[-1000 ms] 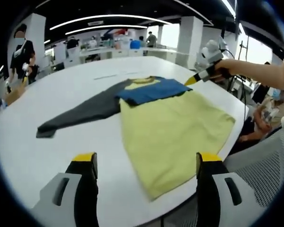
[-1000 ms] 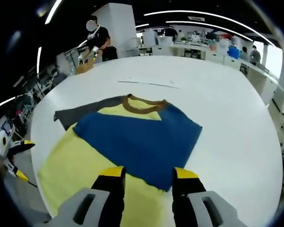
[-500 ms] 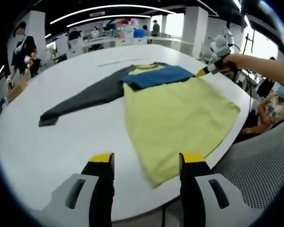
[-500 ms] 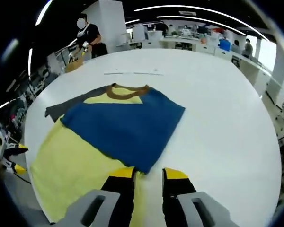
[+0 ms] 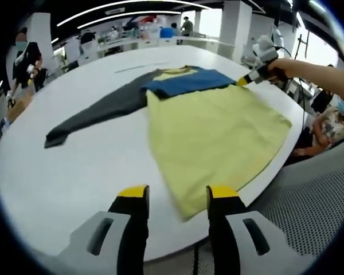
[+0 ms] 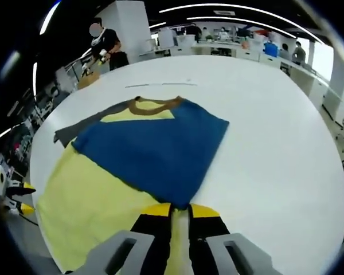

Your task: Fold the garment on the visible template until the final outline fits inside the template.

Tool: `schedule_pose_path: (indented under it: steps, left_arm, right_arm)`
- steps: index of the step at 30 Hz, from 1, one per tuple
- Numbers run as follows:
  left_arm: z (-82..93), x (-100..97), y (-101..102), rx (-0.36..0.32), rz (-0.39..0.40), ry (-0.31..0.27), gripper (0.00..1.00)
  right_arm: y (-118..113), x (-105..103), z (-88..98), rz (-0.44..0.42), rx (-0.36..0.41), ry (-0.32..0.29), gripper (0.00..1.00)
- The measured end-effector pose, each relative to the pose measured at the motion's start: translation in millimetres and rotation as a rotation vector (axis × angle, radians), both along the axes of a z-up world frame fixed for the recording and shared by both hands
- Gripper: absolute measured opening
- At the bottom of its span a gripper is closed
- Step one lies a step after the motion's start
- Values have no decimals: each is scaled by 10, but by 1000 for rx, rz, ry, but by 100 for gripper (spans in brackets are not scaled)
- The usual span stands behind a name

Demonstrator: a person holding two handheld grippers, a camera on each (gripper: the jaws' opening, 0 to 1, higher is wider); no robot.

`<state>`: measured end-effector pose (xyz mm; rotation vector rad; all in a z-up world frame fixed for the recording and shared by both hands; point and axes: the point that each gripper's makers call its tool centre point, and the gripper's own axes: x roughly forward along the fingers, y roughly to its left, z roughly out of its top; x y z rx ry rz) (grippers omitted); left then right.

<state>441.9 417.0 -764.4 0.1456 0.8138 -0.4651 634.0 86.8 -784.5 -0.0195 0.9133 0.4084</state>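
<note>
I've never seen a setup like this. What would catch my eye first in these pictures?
Probably the bright garment spread on the round white table: a yellow body, a blue sleeve folded across its chest, and a grey sleeve stretched out flat. Next, the yellow-tipped right gripper, nearly closed at the blue sleeve's corner, and the left gripper near the hem.

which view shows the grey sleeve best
The left gripper view: the grey sleeve lies stretched out full length across the white table, cuff to shoulder. In the right gripper view only a short strip of the sleeve shows, past the folded blue part.
</note>
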Motion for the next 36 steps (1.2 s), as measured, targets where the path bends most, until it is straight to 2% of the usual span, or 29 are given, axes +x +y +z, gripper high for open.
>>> schedule_pose_path:
  steps: [11, 21, 30, 34, 36]
  left_arm:
    - [-82, -47, -58, 18, -41, 29, 26]
    - [-166, -90, -17, 62, -61, 64, 21]
    - [-166, -93, -111, 32, -79, 69, 17]
    - [-236, -128, -86, 62, -85, 102, 15]
    - [-240, -140, -88, 51, -83, 109, 12]
  right_arm:
    - [-47, 84, -16, -64, 58, 28, 1]
    - [-109, 152, 19, -70, 32, -1, 0]
    - [-113, 138, 28, -64, 27, -3, 0]
    - [-132, 130, 21, -55, 14, 2, 0]
    - [-139, 126, 24, -51, 12, 3, 0]
